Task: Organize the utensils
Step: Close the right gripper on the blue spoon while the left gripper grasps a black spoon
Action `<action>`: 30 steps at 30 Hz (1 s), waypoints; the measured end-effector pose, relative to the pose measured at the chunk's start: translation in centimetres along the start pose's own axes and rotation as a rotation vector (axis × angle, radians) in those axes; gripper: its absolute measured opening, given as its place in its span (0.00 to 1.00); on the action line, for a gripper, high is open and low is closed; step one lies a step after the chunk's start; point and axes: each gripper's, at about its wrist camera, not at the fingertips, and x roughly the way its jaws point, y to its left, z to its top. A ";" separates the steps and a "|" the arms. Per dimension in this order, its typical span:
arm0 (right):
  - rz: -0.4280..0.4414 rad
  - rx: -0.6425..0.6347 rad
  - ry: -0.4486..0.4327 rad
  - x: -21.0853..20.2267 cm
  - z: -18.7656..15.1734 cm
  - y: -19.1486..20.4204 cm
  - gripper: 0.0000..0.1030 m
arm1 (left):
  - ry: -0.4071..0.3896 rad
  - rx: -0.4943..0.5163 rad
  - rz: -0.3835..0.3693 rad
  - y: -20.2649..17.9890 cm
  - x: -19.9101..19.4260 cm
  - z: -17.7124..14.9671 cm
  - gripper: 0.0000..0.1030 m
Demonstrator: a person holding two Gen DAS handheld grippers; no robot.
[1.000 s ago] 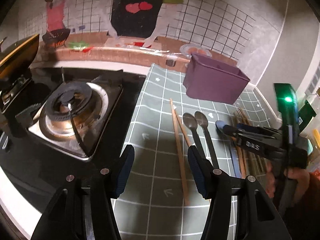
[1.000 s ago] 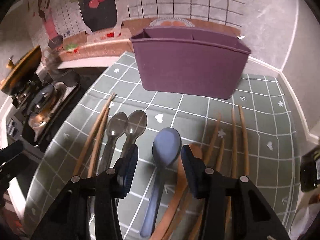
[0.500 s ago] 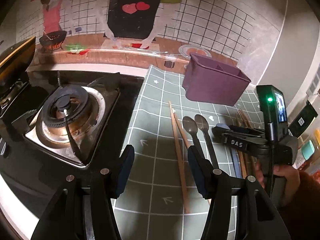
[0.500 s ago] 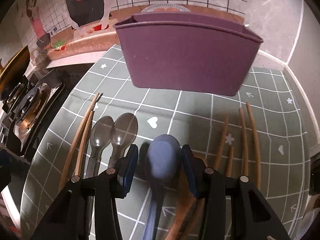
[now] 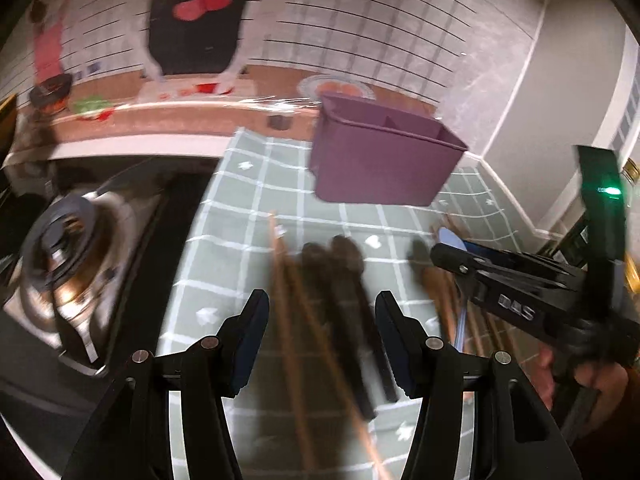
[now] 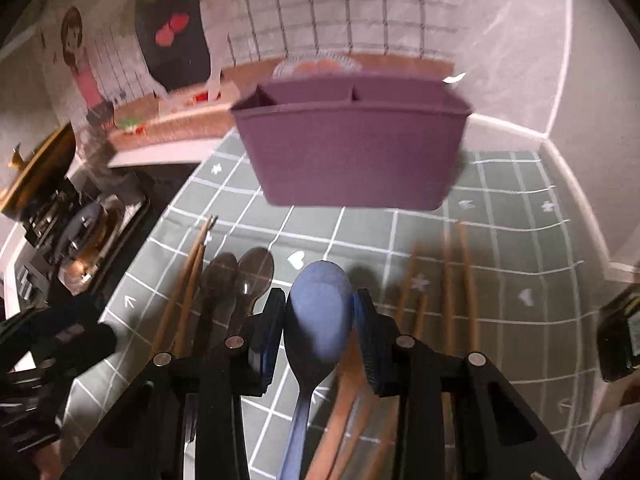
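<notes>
My right gripper (image 6: 319, 300) has its jaws closing on the bowl of a blue spoon (image 6: 316, 320), and both pads touch it. The spoon's handle runs back under the gripper, over wooden utensils (image 6: 340, 400). The purple divided holder (image 6: 352, 156) stands beyond on the green grid mat (image 6: 520, 240). My left gripper (image 5: 320, 300) is open above two dark spoons (image 5: 340, 276) and a pair of wooden chopsticks (image 5: 284, 280), all blurred. The left wrist view also shows the right gripper (image 5: 444, 254) with the blue spoon (image 5: 450, 237) and the holder (image 5: 380, 168).
A gas stove (image 5: 68, 248) sits left of the mat. More wooden chopsticks (image 6: 448, 280) lie on the right side of the mat. A tiled wall with a cartoon sticker runs behind. A hand (image 5: 592, 376) grips the right tool's handle.
My right gripper's jaws have narrowed onto the blue spoon's bowl. My left gripper has swung right, from beside the stove to over the dark spoons and chopsticks.
</notes>
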 end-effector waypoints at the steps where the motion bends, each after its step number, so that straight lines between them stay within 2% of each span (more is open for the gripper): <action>1: -0.002 0.006 -0.015 -0.7 0.0 -0.3 0.32 | 0.002 0.002 -0.014 -0.3 0.4 0.2 0.54; 6: -0.019 0.019 -0.097 -3.9 0.5 -1.3 0.32 | 0.052 0.010 -0.064 -1.8 3.8 1.4 0.48; 14: -0.027 0.030 -0.197 -7.8 1.1 -2.4 0.29 | 0.129 0.015 -0.058 -2.3 8.3 2.7 0.46; 16: -0.032 0.031 -0.209 -8.3 1.5 -2.7 0.24 | 0.135 0.021 -0.056 -2.4 9.0 3.1 0.46; 20: -0.039 0.043 -0.224 -9.1 1.9 -3.7 0.23 | 0.176 0.024 -0.056 -2.5 10.5 3.4 0.46; 23: -0.035 0.055 -0.225 -9.3 1.8 -4.4 0.22 | 0.184 0.021 -0.101 -2.7 10.7 3.1 0.45; 26: -0.049 0.062 -0.230 -9.8 1.6 -5.1 0.22 | 0.179 0.064 -0.144 -4.3 10.2 2.4 0.45; 28: -0.055 0.067 -0.231 -10.0 1.6 -5.5 0.22 | 0.176 0.087 -0.139 -5.1 10.1 2.2 0.44; 30: -0.060 0.074 -0.231 -10.2 1.5 -5.9 0.22 | 0.160 0.103 -0.098 -5.5 10.1 2.1 0.44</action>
